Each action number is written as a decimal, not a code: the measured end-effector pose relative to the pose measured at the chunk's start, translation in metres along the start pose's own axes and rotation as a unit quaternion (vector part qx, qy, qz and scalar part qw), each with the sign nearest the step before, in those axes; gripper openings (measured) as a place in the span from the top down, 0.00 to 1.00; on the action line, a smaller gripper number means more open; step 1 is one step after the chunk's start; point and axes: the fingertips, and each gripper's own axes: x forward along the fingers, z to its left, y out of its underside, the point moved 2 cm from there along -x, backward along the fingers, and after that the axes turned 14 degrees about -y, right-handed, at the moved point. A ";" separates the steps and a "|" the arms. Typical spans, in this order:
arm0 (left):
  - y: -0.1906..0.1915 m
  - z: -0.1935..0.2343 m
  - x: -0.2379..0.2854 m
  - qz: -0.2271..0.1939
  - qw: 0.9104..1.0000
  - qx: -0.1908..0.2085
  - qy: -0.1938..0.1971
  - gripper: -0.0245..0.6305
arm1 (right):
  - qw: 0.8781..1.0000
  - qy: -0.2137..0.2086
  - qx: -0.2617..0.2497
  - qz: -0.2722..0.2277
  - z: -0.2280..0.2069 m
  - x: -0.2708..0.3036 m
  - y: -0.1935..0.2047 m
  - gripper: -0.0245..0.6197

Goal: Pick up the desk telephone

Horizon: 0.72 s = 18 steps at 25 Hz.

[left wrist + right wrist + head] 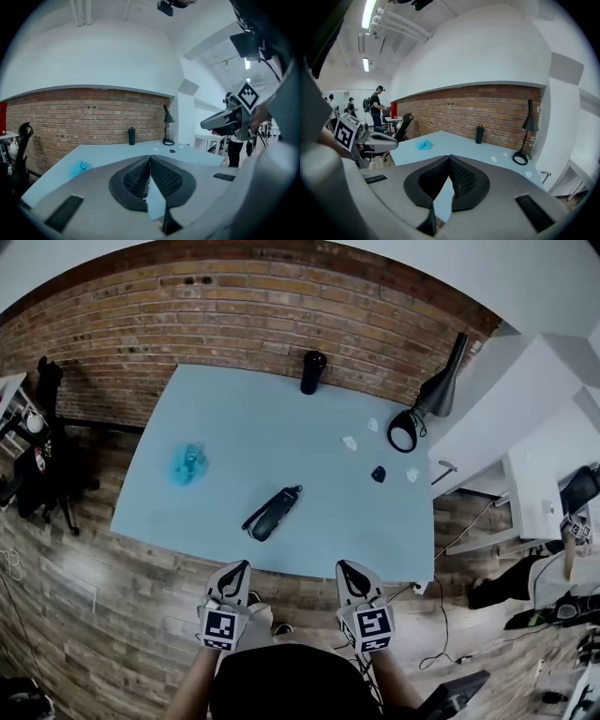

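Telephone [272, 513]: a dark, elongated piece with a looped cord is being seen lying flat on the table [244, 409]. It is near the front edge, set at a diagonal. It is being touched by nothing.

Left gripper [241, 567] and right gripper [344, 567] are being held side by side just off that front edge, short of the telephone and apart from it. Both pairs of jaws are being shown pressed together, with nothing between them.

Container: a dark bottle [312, 372] is being seen upright at the table's back edge, by the brick wall [234, 306]. What is in it cannot be told.

A blue crumpled thing [189, 464] is being seen left of the telephone, well apart. A lamp [441, 390] is being seen at the right rear corner, with white scraps [350, 442] and a small dark lump [379, 473] near its base.
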 end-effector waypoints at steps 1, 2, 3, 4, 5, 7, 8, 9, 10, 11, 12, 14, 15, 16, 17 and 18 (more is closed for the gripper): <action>-0.002 0.002 0.006 0.002 1.000 0.002 0.003 0.93 | 1.000 -0.004 -0.002 0.001 -0.001 0.008 -0.007 0.95; -0.006 0.003 0.011 0.001 1.000 0.004 0.005 0.93 | 1.000 -0.009 -0.003 0.001 -0.002 0.015 -0.012 0.95; -0.011 0.004 0.016 -0.004 1.000 0.006 0.007 0.93 | 1.000 -0.014 -0.004 0.000 -0.003 0.023 -0.018 0.95; -0.017 0.005 0.023 -0.012 1.000 0.009 0.008 0.93 | 1.000 -0.021 -0.006 -0.001 -0.005 0.031 -0.024 0.95; -0.022 0.006 0.031 -0.017 1.000 0.011 0.006 0.93 | 1.000 -0.029 -0.010 -0.002 -0.007 0.041 -0.029 0.95; -0.029 0.008 0.043 -0.019 1.000 0.011 -0.003 0.93 | 0.999 -0.052 -0.016 -0.002 -0.009 0.057 -0.033 0.95; -0.029 0.009 0.047 -0.016 1.000 0.010 -0.010 0.93 | 0.998 -0.065 -0.017 -0.001 -0.010 0.063 -0.032 0.95; -0.028 0.010 0.051 -0.011 1.000 0.011 -0.017 0.93 | 0.997 -0.078 -0.018 -0.001 -0.011 0.070 -0.030 0.95; -0.026 0.011 0.055 -0.003 1.000 0.012 -0.024 0.93 | 0.996 -0.091 -0.020 0.000 -0.013 0.078 -0.028 0.95; -0.023 0.011 0.061 0.008 0.999 0.015 -0.032 0.93 | 0.994 -0.104 -0.022 0.001 -0.017 0.086 -0.026 0.95; -0.020 0.011 0.066 0.020 0.999 0.018 -0.041 0.93 | 0.993 -0.115 -0.025 0.001 -0.024 0.095 -0.024 0.95; -0.014 0.005 0.076 0.038 0.997 0.018 -0.066 0.93 | 0.990 -0.139 -0.030 0.002 -0.041 0.109 -0.020 0.95; -0.012 0.002 0.078 0.042 0.996 0.013 -0.081 0.93 | 0.988 -0.149 -0.028 0.000 -0.050 0.115 -0.018 0.95; -0.012 0.000 0.079 0.046 0.994 0.008 -0.096 0.93 | 0.987 -0.157 -0.024 -0.004 -0.059 0.123 -0.015 0.95; -0.015 0.001 0.082 0.048 0.993 0.004 -0.109 0.92 | 0.987 -0.161 -0.020 -0.008 -0.070 0.131 -0.014 0.95; -0.020 0.002 0.085 0.048 0.991 0.001 -0.122 0.88 | 0.987 -0.160 -0.015 -0.010 -0.082 0.140 -0.013 0.95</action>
